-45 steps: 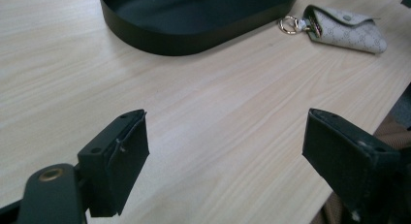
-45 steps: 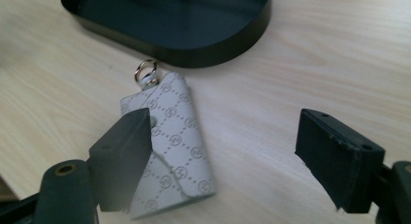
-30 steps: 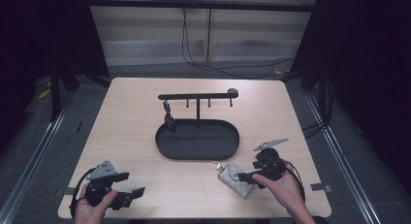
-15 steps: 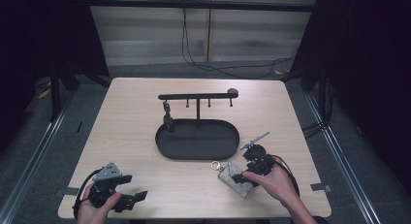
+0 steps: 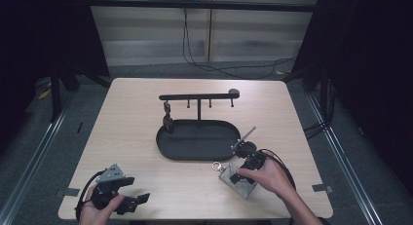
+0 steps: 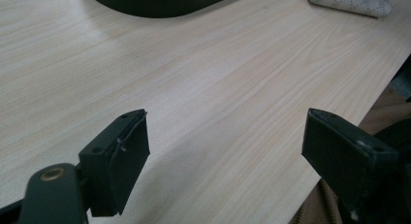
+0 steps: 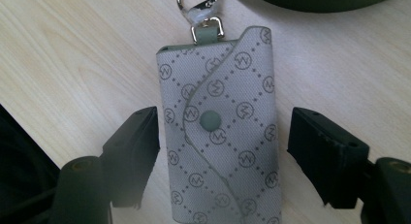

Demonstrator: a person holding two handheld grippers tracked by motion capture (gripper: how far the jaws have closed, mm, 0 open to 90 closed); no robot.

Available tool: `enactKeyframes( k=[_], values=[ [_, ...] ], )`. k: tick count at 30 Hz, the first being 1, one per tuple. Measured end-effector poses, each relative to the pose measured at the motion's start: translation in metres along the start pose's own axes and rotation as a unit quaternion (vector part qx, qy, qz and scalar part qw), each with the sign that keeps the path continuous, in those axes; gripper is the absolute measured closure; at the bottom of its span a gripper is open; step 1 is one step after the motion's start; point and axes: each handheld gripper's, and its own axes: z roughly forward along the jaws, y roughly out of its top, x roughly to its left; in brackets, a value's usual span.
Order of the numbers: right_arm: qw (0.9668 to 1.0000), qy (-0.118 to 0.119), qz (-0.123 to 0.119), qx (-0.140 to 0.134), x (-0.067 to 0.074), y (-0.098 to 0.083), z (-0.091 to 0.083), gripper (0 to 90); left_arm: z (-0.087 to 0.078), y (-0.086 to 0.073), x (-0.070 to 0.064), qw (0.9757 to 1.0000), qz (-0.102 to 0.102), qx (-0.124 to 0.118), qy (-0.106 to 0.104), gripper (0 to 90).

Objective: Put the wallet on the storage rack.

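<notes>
Grey key pouch [image 7: 223,132], diamond monogram pattern; black tray [image 5: 197,140]; pale woodgrain table [image 5: 131,118].

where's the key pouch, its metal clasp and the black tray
key pouch [image 7: 220,132]: right gripper view, on the patterned flap near the snap button
metal clasp [image 7: 196,6]: right gripper view, on the silver hook above the pouch
black tray [image 5: 197,140]: high view, on its bare floor

The flat grey woven-cloth key pouch [image 7: 223,127] with a printed diamond monogram looks matt and finely textured, its round snap [image 7: 211,120] smooth and its swivel clasp [image 7: 196,3] shiny metal. It lies on the pale, smooth wood-grain table [image 6: 232,103]; the black oval tray [image 5: 197,140] looks matt.
</notes>
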Motion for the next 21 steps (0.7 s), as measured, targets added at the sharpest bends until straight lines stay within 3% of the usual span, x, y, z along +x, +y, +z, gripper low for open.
enactKeyframes(
  k=[9, 21],
  values=[
    [0.9992, 0.0, 0.001, 0.039, 0.0, 0.011, 0.009, 27.9, -0.001, 0.0, 0.001, 1.0, -0.001, -0.001, -0.002, 17.0],
    [0.9984, -0.001, -0.011, 0.056, 0.003, 0.015, 0.019, 25.5, 0.0, 0.0, 0.001, 1.0, -0.002, -0.001, 0.0, 17.0]
  ],
)
